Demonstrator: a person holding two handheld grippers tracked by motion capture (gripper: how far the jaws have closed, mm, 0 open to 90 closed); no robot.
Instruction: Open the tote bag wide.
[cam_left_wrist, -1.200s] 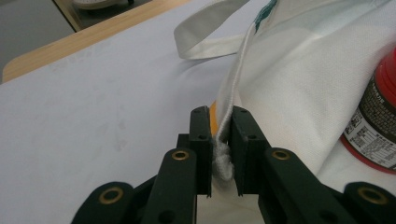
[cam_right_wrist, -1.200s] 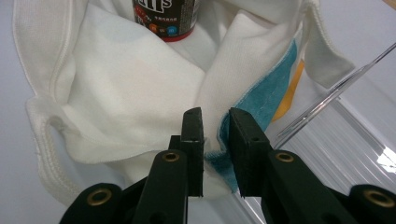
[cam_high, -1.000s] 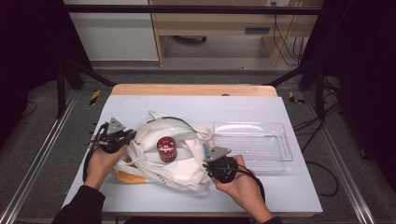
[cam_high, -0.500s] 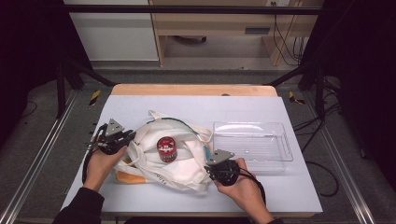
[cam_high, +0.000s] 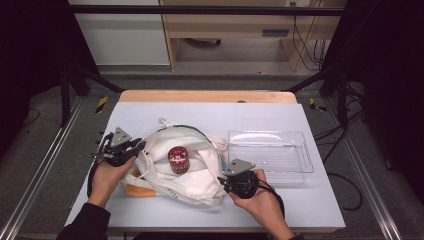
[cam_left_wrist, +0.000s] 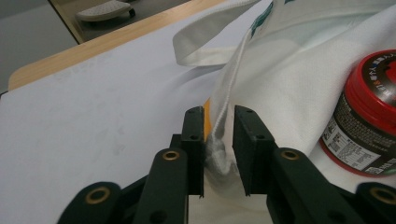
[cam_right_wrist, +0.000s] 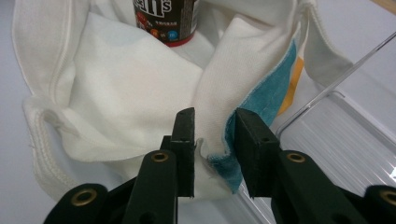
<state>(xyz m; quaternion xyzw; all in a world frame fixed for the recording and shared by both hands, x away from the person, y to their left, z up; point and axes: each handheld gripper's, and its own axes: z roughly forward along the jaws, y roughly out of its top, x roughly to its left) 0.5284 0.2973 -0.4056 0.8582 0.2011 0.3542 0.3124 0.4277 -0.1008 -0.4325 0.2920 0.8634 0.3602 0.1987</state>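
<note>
A white cloth bag (cam_high: 172, 167) lies crumpled on the near-left part of the pale surface (cam_high: 150, 112), and a dark canister with a red lid (cam_high: 178, 159) stands upright on the cloth in the middle of it. The left gripper (cam_high: 134, 148) sits at the bag's left edge. Its fingers (cam_left_wrist: 194, 140) have just been opening, and a hem of the cloth stands between them with a gap showing, so the hold is released. The right gripper (cam_high: 223, 180) sits at the bag's near-right corner, where its fingers (cam_right_wrist: 184, 140) have also been opening, with a fold of white and teal cloth loose between them. A clear plastic tray (cam_high: 270, 150) lies just right of the bag.
</note>
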